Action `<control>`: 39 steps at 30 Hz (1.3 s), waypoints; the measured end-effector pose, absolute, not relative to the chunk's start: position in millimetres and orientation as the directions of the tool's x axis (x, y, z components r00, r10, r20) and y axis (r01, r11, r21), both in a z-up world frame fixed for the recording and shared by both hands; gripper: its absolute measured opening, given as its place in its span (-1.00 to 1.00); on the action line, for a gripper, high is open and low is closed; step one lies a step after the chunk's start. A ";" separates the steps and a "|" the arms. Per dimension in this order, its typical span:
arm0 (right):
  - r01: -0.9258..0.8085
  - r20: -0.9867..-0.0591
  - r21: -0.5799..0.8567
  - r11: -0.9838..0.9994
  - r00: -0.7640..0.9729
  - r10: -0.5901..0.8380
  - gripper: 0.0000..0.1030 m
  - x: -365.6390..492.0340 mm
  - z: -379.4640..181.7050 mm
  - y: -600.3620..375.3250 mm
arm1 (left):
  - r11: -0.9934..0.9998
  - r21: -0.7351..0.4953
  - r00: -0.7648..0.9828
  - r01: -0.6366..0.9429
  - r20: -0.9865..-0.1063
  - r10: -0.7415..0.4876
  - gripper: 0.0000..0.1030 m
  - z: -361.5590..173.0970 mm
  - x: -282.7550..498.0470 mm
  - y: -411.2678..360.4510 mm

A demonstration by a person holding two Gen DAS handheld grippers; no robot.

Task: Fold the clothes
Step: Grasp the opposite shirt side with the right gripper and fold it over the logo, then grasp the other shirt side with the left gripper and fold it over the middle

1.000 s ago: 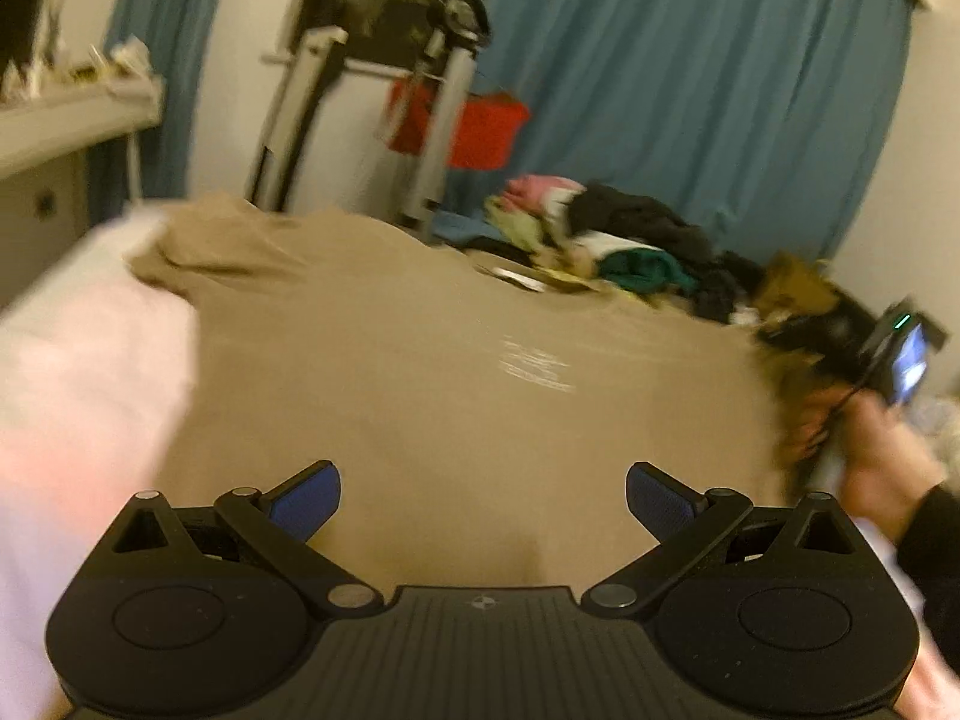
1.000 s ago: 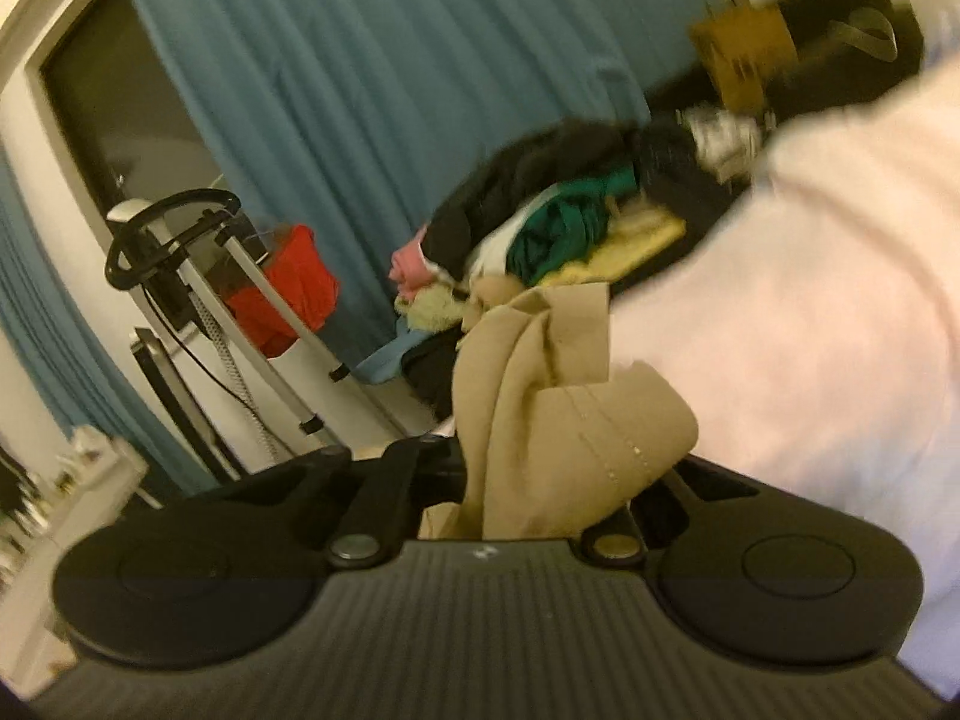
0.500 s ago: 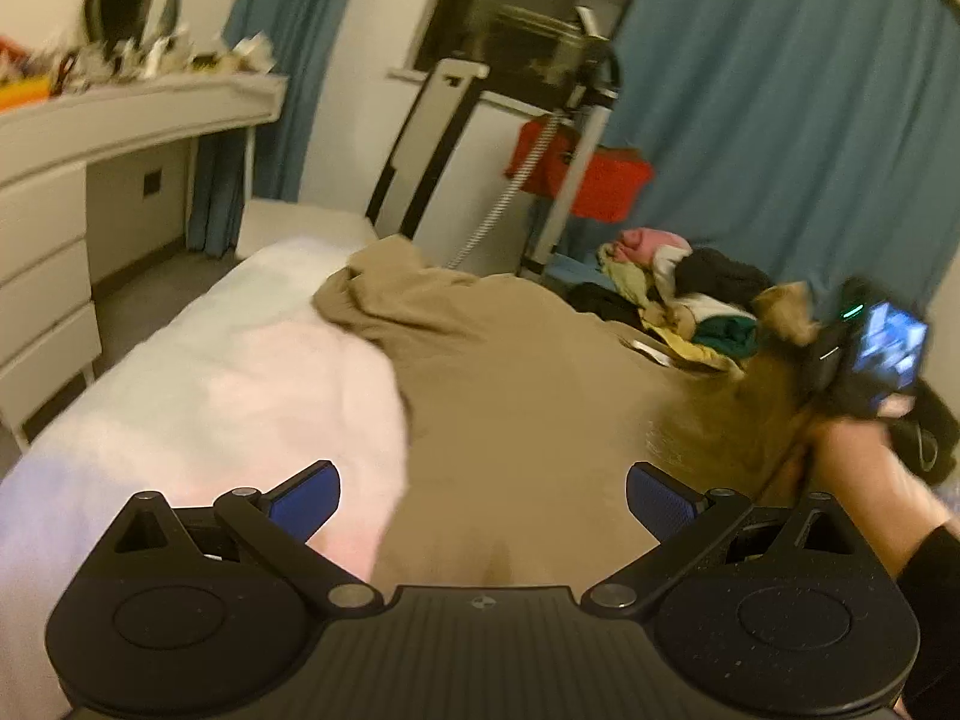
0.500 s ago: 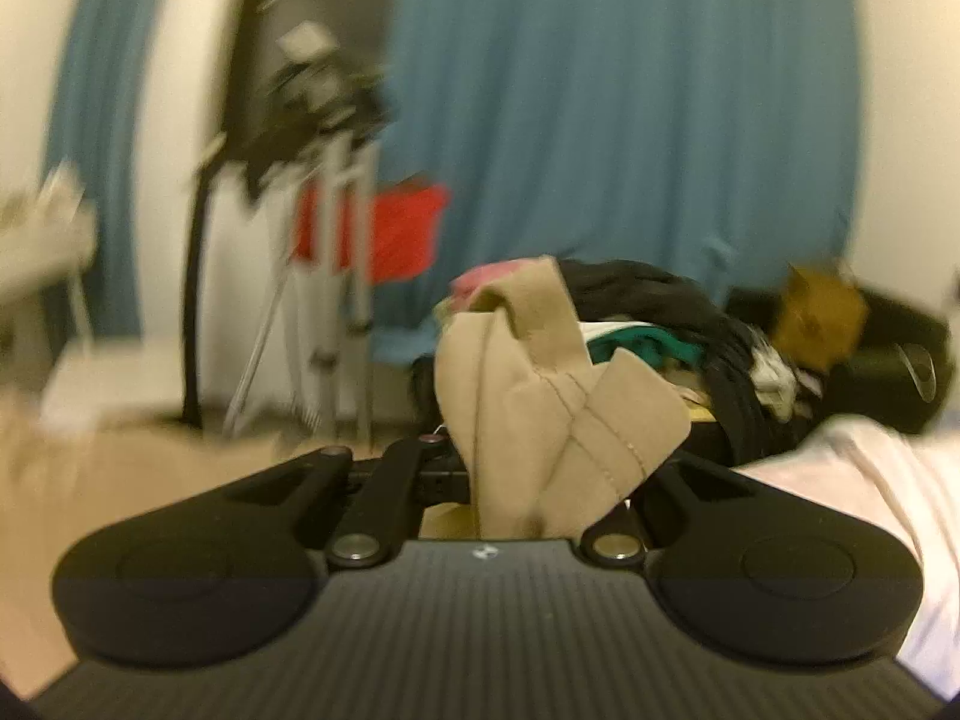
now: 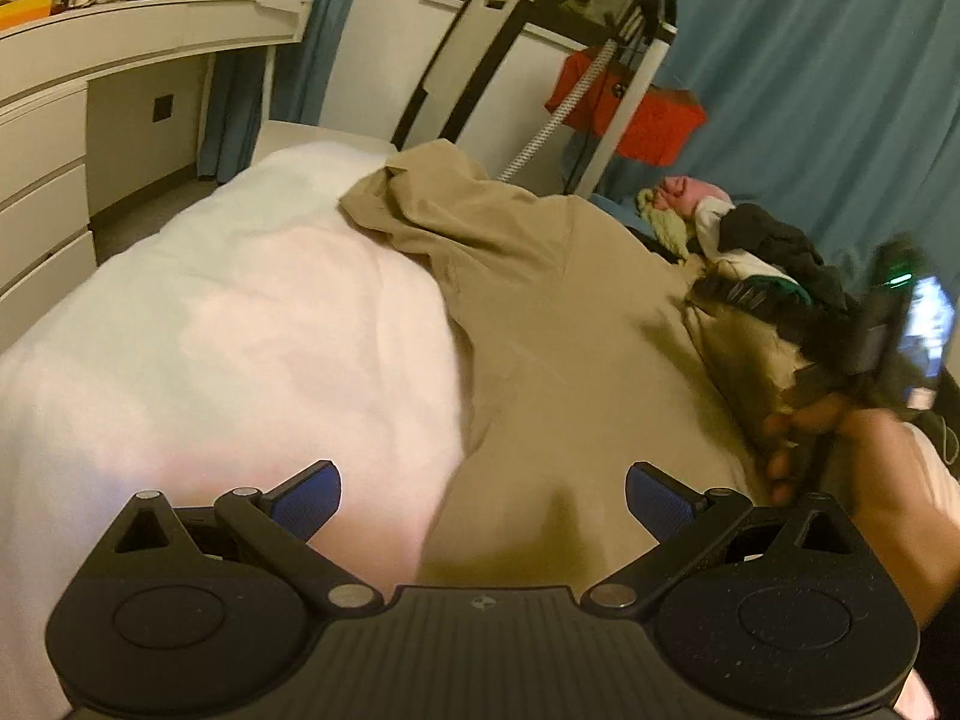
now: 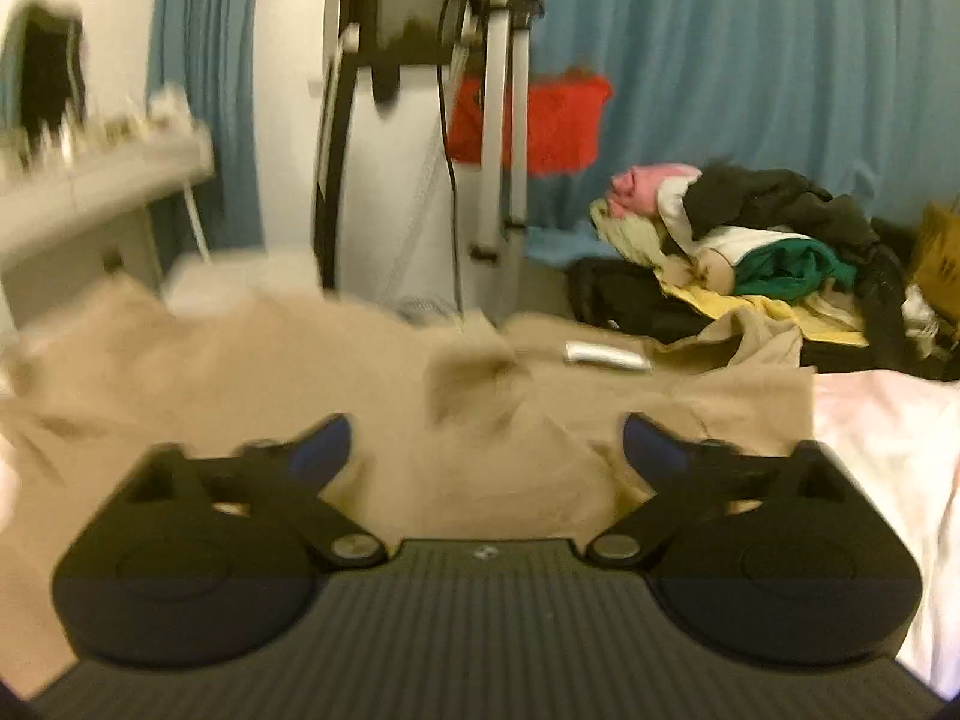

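A tan garment [image 5: 558,324] lies spread across the white bed [image 5: 240,330], one end bunched at the far edge. My left gripper [image 5: 483,495] is open and empty, just above the garment's near edge. My right gripper [image 6: 486,441] is open and empty over the same tan garment [image 6: 300,372], which lies loose and blurred below it. The right gripper and the hand holding it also show in the left wrist view [image 5: 888,348], at the garment's right side.
A pile of mixed clothes [image 6: 756,240] lies beyond the bed's far right. A treadmill-like frame [image 5: 618,90] with a red item [image 5: 636,114] stands behind the bed. A white desk with drawers [image 5: 90,96] is at left. Blue curtains [image 6: 750,60] fill the back.
My right gripper has let go of the tan fabric it held and opened; the fabric has dropped onto the bed. The left gripper has swung left and stays open.
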State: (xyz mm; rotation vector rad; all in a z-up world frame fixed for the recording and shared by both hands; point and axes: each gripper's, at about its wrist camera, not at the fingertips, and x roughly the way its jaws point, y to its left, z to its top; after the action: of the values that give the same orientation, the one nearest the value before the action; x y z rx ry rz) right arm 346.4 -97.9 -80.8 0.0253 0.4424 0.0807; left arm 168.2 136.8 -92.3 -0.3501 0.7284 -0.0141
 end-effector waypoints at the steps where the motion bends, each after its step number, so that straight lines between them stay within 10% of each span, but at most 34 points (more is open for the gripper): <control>1: -0.087 -0.416 0.076 0.993 0.903 0.111 0.94 334.9 -69.5 -100.5 | 0.943 -0.317 0.749 -0.101 -0.648 -0.138 0.98 -92.1 167.1 134.1; 22: -0.027 -0.214 0.379 0.925 0.970 0.116 0.95 12.0 7.1 -229.2 | 0.854 -0.413 0.609 0.316 -0.602 -0.516 0.87 -75.1 54.5 -6.5; 39: 0.234 -0.317 0.544 0.805 0.946 -0.061 0.95 -17.0 -31.0 -311.3 | 0.609 -0.724 0.196 0.324 -0.579 -0.792 -0.17 -174.3 56.1 -110.0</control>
State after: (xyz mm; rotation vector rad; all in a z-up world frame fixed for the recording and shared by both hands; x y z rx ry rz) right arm -17.0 -311.3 -31.0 0.6161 0.2932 -0.1606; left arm 56.1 -110.0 -174.3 -0.5041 1.1184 -0.8289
